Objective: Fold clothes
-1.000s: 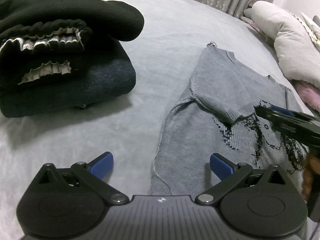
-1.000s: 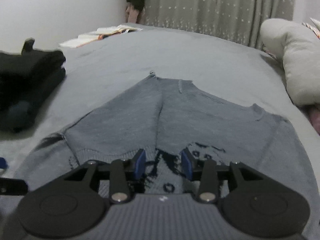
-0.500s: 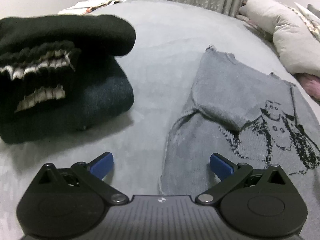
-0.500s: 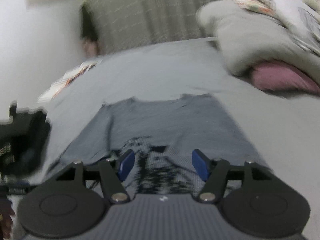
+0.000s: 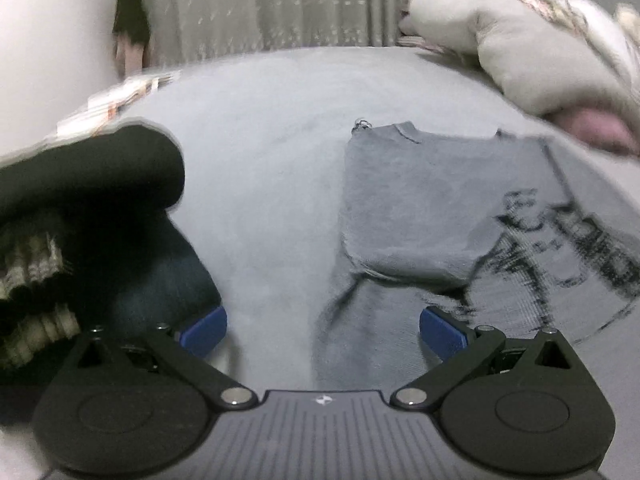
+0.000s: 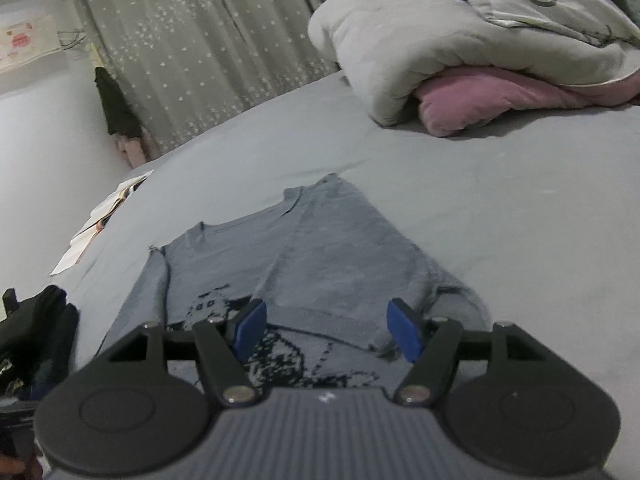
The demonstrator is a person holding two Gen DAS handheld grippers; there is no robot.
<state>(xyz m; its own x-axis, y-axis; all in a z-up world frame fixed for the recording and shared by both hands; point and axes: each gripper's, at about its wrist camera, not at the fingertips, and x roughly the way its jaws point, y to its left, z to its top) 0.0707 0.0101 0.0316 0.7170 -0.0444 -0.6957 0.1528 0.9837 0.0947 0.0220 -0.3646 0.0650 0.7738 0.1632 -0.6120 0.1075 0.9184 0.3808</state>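
Both the left hand-held gripper [image 5: 322,330] and the right hand-held gripper [image 6: 326,330] hover apart and empty over the soft, light, limp grey sweater [image 6: 320,256], probably best pinched at its hem corners.

Behind the bed [image 6: 500,208] you see a starred curtain [image 6: 208,52]; a rolled duvet [image 6: 440,40] and open book [image 6: 104,216] lie on it.

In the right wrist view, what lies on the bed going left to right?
Dark folded clothes pile → open book → grey sweater → pink blanket under the grey duvet.
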